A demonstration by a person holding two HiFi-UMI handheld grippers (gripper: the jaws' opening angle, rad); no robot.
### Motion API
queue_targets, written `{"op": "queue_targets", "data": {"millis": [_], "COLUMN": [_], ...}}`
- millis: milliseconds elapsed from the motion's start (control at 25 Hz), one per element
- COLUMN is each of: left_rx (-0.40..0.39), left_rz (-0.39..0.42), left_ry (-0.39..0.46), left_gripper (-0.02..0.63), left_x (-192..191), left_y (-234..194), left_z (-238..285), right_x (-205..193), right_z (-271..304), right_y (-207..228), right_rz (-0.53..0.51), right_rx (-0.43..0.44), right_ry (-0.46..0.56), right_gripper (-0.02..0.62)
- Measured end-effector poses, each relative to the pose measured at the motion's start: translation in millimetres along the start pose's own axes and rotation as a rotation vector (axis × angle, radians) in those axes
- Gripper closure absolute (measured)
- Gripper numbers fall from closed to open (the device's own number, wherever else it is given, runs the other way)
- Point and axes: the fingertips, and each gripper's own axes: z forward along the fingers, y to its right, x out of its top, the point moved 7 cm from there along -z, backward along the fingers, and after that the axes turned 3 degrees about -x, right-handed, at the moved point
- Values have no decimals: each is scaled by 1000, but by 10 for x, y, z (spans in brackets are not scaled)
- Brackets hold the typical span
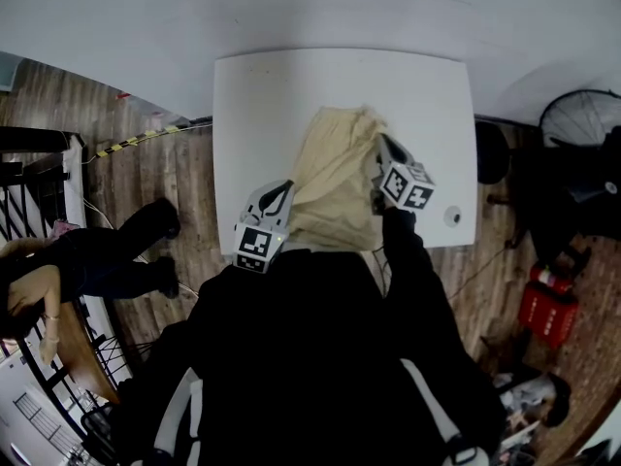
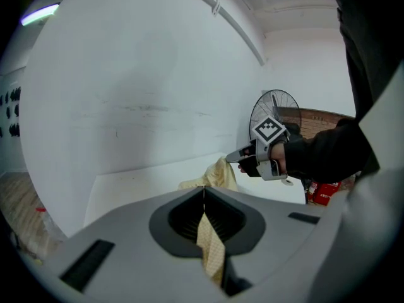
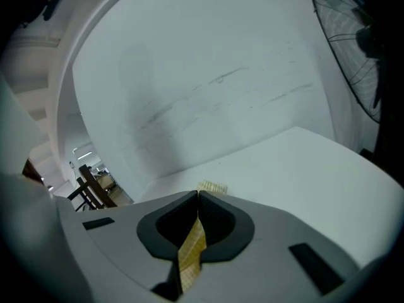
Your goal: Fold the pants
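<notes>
A white table (image 1: 291,95) stands against the plain white wall (image 1: 291,8) on the far side. The floor (image 1: 146,183) is brown wood planks (a strip of yellow-black tape (image 1: 136,139) lies on it, left). A round fan (image 1: 579,115) stands right, a red crate (image 1: 546,309) nearer, and black railings (image 1: 29,192) left.

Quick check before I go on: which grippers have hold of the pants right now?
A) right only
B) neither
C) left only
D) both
D: the left gripper and the right gripper each show, in their own view, jaws closed on a strip of the pale yellow pants, and the head view shows the cloth running from one gripper to the other.
</notes>
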Motion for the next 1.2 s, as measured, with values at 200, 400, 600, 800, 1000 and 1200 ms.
{"op": "queue_targets", "data": {"millis": [200, 400, 600, 800, 1000, 1200], "left_rx": [22, 68, 110, 150, 168, 167], "left_rz": [-12, -29, -46, -64, -77, -74], "left_ry": [23, 40, 46, 48, 39, 28], "left_gripper": [603, 603, 603, 603, 601, 603], "left_x": [-25, -83, -144, -191, -220, -196], "left_y": [-49, -144, -232, -286, -305, -324], "left_z": [-123, -300, -457, -565, -586, -521], "right_x": [158, 148, 98, 34, -213, -138], "right_z": [66, 223, 508, 832, 1152, 1051], "right_y": [-379, -645, -890, -1023, -977, -970], "right_rz": [-12, -11, 100, 202, 212, 241], "right_rx": [77, 120, 203, 260, 224, 303], "right_ry": [24, 7, -35, -94, -202, -210], "right_gripper": [586, 586, 586, 586, 586, 518]}}
